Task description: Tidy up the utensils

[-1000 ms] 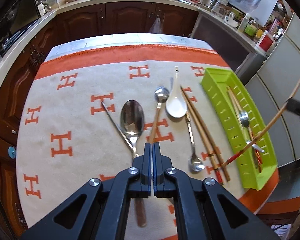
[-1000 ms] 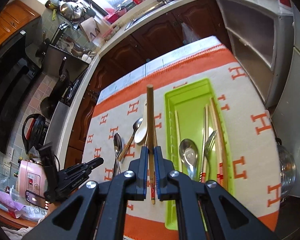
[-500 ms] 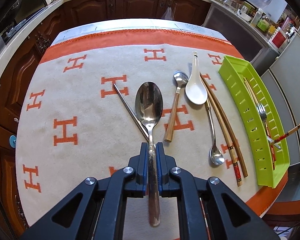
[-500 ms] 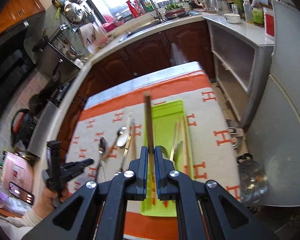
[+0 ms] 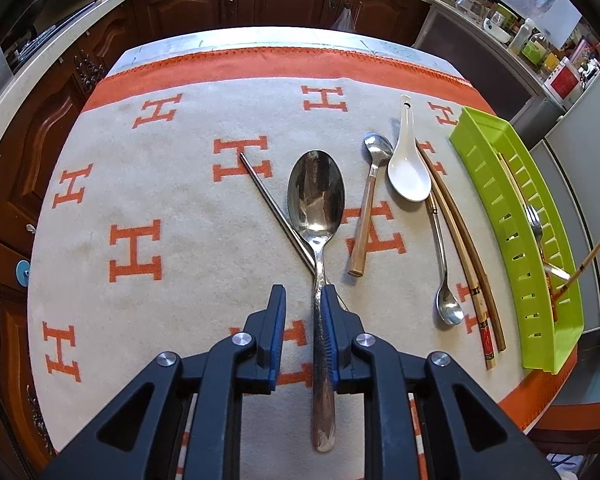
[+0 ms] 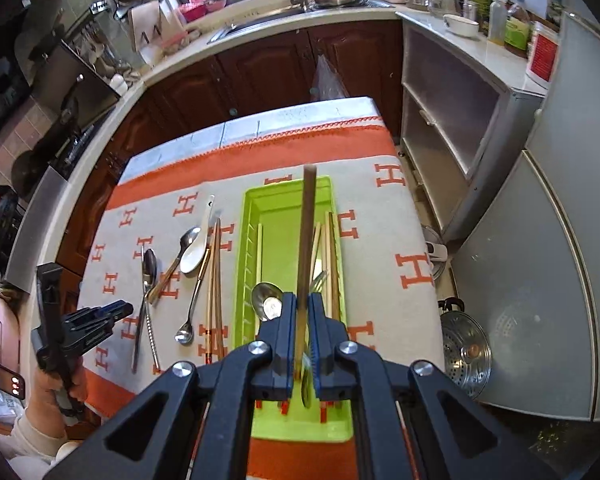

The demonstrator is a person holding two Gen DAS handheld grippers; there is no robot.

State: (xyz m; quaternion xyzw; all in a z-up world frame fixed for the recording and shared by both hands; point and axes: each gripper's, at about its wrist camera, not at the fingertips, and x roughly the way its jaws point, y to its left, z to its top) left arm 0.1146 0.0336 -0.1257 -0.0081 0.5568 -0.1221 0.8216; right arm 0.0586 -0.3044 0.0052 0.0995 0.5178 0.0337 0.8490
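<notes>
Looking along the left claw (image 5: 303,292), its jaws now stand apart, wider than half a second ago when they pinched the large spoon (image 5: 316,196); the handle lies between them against the right pad, on the orange-and-cream cloth (image 5: 160,184). A metal chopstick (image 5: 276,212) crosses under the spoon's neck; a wooden-handled spoon (image 5: 366,208), a white ceramic spoon (image 5: 408,168), a slim spoon (image 5: 444,264) and paired chopsticks (image 5: 466,256) lie beside the green tray (image 5: 496,184).

From the right claw (image 6: 303,300), jaws narrow around a wooden chopstick (image 6: 308,216) held over the tray (image 6: 276,204), closer above it than before. The tray holds a spoon (image 6: 266,294), a fork and chopsticks. The cloth (image 6: 384,240) covers a counter (image 6: 300,114); dark cabinets (image 6: 268,76) and a sink worktop stand behind.
</notes>
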